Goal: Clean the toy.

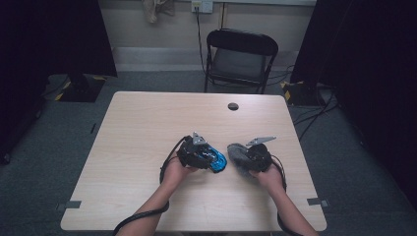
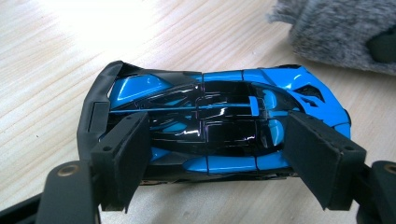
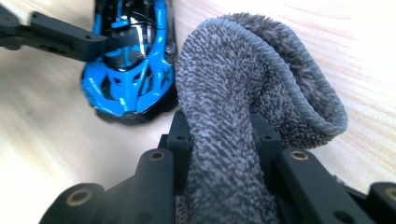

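We see the high view dim and soft, its corners sinking into black. Up close, the table (image 2: 56, 28) burns white with glare, highlights streak the car (image 2: 219, 126), and the near jaws blur.

- The left forearm comes in from the near edge of the high view and angles up toward the middle of the surface (image 1: 147, 123).
- The left hand (image 1: 176, 172) grips the left claw (image 1: 209, 158) from behind, with a cable looping back along the wrist.
- The left claw's jaws stand wide, their pads pressing the two sides of the blue toy car (image 2: 210, 126).
- The right forearm enters near right and leans inward.
- The right hand (image 1: 268, 177) holds the right claw (image 1: 243, 156), pointed left toward the other claw, the two just beside each other.
- The right claw's jaws are drawn close together, pinching a fold of grey towel (image 3: 233, 112).
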A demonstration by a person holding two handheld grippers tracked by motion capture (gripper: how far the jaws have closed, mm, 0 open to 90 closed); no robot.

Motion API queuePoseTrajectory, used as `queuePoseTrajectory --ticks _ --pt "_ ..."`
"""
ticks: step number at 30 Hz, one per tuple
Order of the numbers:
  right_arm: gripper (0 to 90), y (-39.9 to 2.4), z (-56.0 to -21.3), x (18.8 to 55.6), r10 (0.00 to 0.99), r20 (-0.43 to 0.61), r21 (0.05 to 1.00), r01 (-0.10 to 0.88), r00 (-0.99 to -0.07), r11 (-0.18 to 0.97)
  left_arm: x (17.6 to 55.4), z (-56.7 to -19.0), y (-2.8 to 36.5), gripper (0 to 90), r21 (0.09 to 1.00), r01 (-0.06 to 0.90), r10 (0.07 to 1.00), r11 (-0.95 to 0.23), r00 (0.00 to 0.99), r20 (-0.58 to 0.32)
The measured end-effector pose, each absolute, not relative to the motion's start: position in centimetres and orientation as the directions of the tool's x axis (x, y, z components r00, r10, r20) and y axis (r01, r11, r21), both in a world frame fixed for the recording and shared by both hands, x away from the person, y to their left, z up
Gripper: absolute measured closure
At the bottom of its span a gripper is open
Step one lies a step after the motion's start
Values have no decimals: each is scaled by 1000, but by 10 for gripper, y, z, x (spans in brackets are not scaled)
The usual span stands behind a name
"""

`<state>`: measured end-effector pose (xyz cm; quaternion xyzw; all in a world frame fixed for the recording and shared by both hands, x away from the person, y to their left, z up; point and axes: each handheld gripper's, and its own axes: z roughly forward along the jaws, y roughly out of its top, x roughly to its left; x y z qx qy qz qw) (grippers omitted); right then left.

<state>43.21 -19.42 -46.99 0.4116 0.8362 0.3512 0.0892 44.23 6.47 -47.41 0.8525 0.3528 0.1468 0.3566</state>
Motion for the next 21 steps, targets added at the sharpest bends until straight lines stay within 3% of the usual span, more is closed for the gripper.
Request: queuePoseTrajectory --ticks 21 --pt "672 -174 -479 426 710 115 648 594 -695 476 442 -474 63 234 709 501 707 -497 707 -3"
